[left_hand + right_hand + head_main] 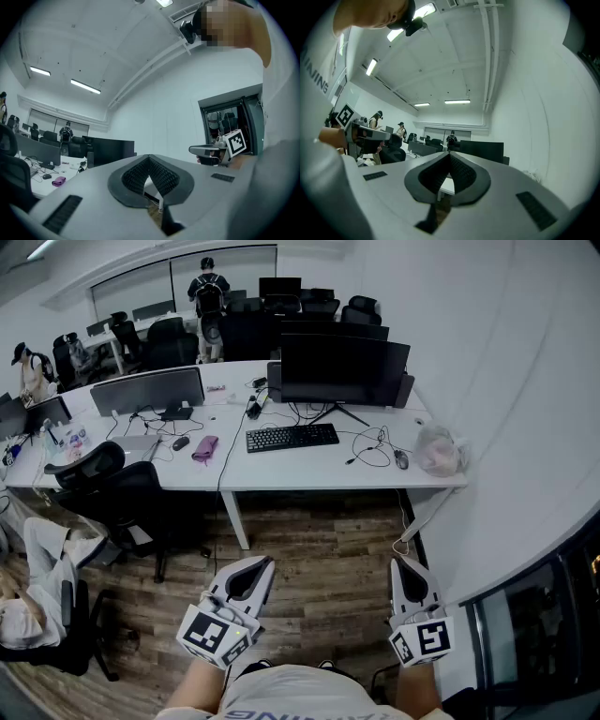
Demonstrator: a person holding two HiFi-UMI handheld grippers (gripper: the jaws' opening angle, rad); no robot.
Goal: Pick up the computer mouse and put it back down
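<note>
- The long white bench (pixel 281 470) stands well ahead, across the wood floor (pixel 319 549).
- A big dark monitor (pixel 344 368) sits on it, with a black keyboard (pixel 292 437) in front.
- The left claw (pixel 265 563) and the right claw (pixel 401 563) are held level and low, near the person and far from the bench. Both are closed, with nothing in them.
- The computer mouse (pixel 401 458) lies on the bench, right of the keyboard. It looks tiny from here, so I only think that small dark lump is it.
- The job has not started yet. Next, I think, the person must walk up to the bench, open one claw, likely the right one, and bring it around the mouse.
</note>
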